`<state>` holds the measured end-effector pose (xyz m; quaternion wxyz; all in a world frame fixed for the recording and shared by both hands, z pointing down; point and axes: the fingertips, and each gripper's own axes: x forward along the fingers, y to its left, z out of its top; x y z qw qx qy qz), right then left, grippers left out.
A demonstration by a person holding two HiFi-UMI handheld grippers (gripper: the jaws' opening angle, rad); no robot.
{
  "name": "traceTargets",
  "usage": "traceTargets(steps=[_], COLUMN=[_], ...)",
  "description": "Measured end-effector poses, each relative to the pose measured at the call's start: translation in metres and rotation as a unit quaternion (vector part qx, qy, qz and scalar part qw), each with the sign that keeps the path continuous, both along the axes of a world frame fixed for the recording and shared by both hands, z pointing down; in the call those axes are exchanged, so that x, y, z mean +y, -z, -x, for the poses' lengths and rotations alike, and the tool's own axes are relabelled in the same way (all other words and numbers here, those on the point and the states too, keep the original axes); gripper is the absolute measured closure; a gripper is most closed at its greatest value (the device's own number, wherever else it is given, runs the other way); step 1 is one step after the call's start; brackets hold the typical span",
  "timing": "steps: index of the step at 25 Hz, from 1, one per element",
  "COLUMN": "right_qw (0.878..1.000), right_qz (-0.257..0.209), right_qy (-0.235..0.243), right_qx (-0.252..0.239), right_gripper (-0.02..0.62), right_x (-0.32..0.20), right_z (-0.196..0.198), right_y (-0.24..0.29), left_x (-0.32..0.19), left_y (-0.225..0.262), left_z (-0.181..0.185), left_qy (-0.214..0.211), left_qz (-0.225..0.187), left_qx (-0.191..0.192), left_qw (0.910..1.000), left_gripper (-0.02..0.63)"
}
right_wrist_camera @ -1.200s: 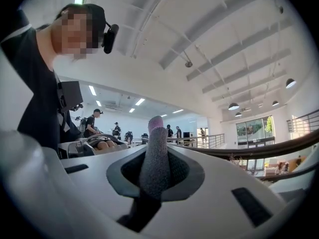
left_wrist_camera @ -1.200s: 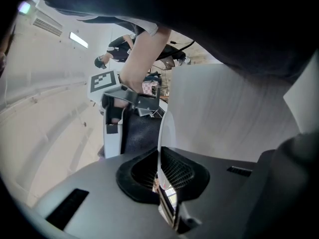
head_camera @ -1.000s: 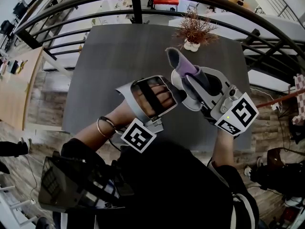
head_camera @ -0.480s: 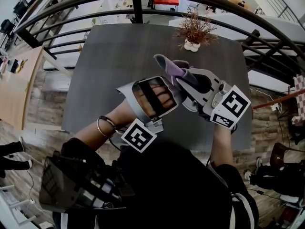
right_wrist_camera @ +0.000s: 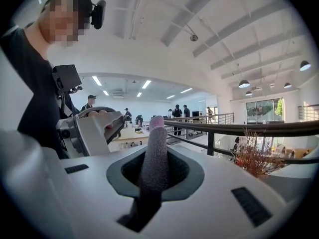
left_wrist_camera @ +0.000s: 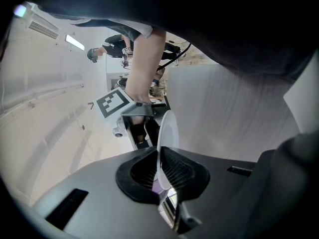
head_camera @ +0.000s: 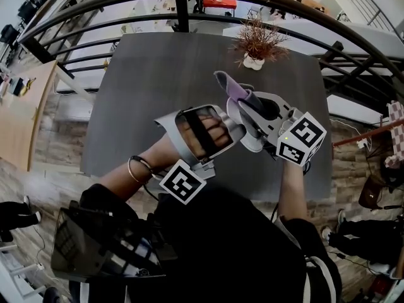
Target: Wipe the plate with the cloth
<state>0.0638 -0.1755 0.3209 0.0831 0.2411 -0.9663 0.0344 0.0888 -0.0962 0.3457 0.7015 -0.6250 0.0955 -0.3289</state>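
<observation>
Two claws meet in front of you over the dark bench [head_camera: 145,81] in the head view. Your left claw [head_camera: 230,130] points right and your right claw [head_camera: 247,109] points up and left. The purple cloth [head_camera: 235,92] sticks out of the right claw's tip, just above the left claw. A dried plant [head_camera: 255,43] stands at the bench's far edge, well apart.

Your left gripper view shows the left claw [left_wrist_camera: 162,171] clenched on the white plate [left_wrist_camera: 167,131], which is edge-on and upright. The right claw's marker cube [left_wrist_camera: 115,103] sits behind it.

Your right gripper view shows the right claw [right_wrist_camera: 152,176] grasping the rolled cloth [right_wrist_camera: 153,143], which stands straight up between the jaws.
</observation>
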Motion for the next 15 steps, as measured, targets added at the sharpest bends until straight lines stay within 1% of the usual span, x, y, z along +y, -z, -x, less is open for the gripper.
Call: traceTargets(steps=[5, 8, 15], right_qw=[0.999, 0.998, 0.997], right_qz=[0.023, 0.029, 0.044], right_qy=[-0.035, -0.045, -0.064], right_qx=[-0.003, -0.011, -0.01], right_gripper=[0.554, 0.554, 0.554], right_x=[-0.007, -0.008, -0.009], right_z=[-0.018, -0.024, -0.038], right_y=[-0.017, -0.019, -0.027], left_x=[0.0, -0.001, -0.003], left_y=[0.002, 0.003, 0.005], left_z=[0.001, 0.003, 0.002], left_qy=[0.004, 0.003, 0.007], left_qz=[-0.001, -0.001, 0.001], left_qx=[0.006, 0.008, 0.013], left_qw=[1.0, 1.0, 0.9999], left_gripper=[0.584, 0.584, 0.584])
